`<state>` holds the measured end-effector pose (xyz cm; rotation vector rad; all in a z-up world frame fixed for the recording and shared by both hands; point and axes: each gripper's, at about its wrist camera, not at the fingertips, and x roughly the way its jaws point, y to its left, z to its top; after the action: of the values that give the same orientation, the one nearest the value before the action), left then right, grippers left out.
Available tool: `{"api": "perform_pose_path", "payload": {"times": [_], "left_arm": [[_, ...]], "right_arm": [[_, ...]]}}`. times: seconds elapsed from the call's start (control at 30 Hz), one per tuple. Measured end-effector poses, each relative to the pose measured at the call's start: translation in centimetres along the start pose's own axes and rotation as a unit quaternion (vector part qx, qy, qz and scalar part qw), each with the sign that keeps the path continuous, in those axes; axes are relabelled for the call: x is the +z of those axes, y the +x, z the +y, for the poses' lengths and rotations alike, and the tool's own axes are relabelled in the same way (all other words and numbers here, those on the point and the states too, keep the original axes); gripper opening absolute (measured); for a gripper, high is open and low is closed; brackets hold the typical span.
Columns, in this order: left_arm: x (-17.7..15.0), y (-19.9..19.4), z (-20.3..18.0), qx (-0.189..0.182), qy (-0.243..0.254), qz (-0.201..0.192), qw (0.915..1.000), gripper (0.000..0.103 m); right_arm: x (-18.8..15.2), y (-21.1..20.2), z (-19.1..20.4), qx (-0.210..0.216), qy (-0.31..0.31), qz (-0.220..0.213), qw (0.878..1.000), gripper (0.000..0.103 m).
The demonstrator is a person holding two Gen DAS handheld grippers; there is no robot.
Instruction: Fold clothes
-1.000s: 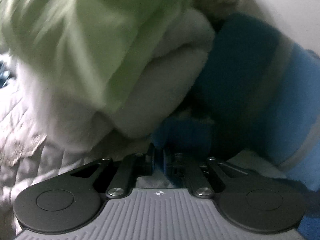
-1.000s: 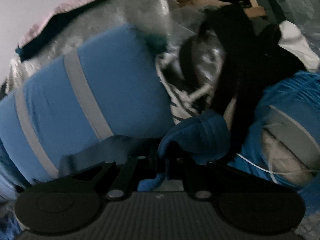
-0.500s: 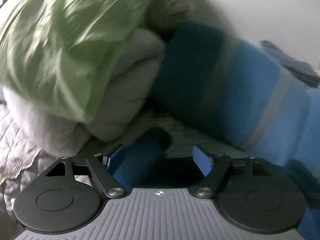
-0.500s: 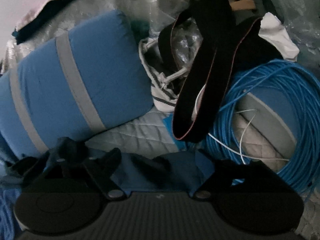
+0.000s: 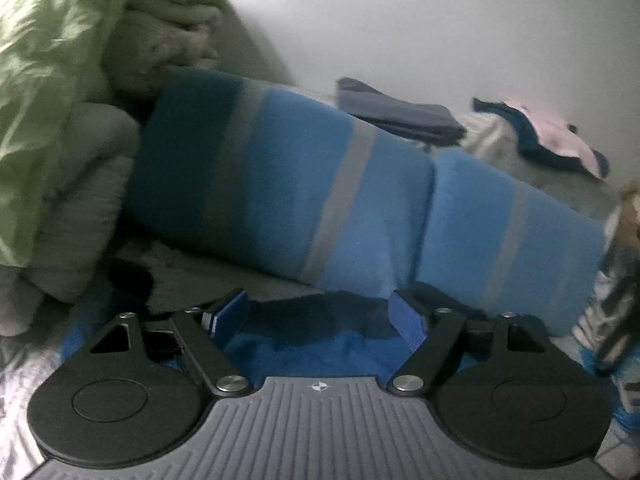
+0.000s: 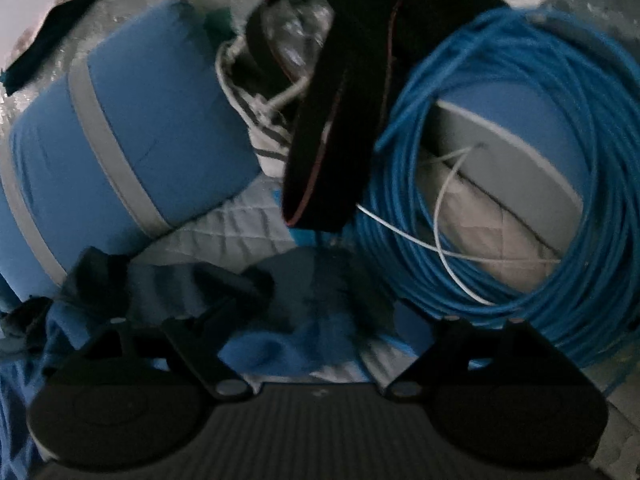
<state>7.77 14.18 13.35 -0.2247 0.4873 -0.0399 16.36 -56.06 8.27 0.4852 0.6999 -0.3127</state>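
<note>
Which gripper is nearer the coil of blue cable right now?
Right. The right gripper hangs open with the coil of blue cable just ahead on its right side. The left gripper faces the blue striped bolster; the coil is not clearly visible in its view.

Dim room, plain white wall (image 5: 440,20) behind; quilted pale bed cover (image 6: 240,232) underneath, two blue grey-striped bolster pillows (image 5: 300,184) along the wall edge.

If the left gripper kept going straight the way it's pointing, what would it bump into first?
Probably the blue striped pillow lying across its path, though the left gripper hangs over dark blue cloth and depth is unclear.
</note>
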Motion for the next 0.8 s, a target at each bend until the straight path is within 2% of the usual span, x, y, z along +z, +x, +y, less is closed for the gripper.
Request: {"api": "perform_pose_path", "payload": {"times": [0.07,0.13,0.17,0.2,0.23,0.33,0.4,0.63,0.73,0.8], "left_arm": [[-0.2,0.6,-0.6,-0.005,0.002,0.007,1.0,0.077],[-0.4,1.0,-1.1,-0.002,0.003,0.012,0.9999,0.077],[-0.5,1.1,-1.3,-0.001,0.003,0.014,0.9999,0.077],[-0.7,1.0,-1.5,-0.001,0.003,0.017,0.9999,0.077],[-0.8,1.1,-1.6,0.0,0.003,0.019,0.9998,0.077],[-1.1,1.1,-2.1,-0.001,0.008,0.024,0.9997,0.077],[-1.3,1.1,-2.5,-0.002,0.013,0.028,0.9995,0.077],[-1.4,0.8,-3.3,-0.011,0.024,0.033,0.9991,0.077],[-1.5,0.8,-3.8,-0.018,0.024,0.039,0.9988,0.077],[-1.7,0.9,-4.1,-0.022,0.024,0.04,0.9987,0.077]], "right_arm": [[0.0,1.0,-0.9,0.005,0.015,0.0,1.0,0.085],[-0.1,2.2,-1.7,0.011,0.035,0.007,0.999,0.069],[-0.1,2.7,-2.0,0.015,0.046,0.01,0.999,0.064],[-0.2,3.2,-2.2,0.023,0.053,0.014,0.998,0.052],[-0.3,3.6,-2.4,0.039,0.061,0.019,0.997,0.029],[-0.4,2.8,-2.1,0.082,0.08,0.025,0.993,0.024],[0.0,0.8,-1.3,0.097,0.066,0.016,0.993,0.01],[1.2,-9.1,-0.2,0.142,0.068,-0.005,0.987,0.011],[1.5,-10.5,-0.6,0.14,0.067,-0.01,0.988,0.01],[1.5,-9.6,-1.0,0.12,0.052,-0.017,0.991,0.01]]}}
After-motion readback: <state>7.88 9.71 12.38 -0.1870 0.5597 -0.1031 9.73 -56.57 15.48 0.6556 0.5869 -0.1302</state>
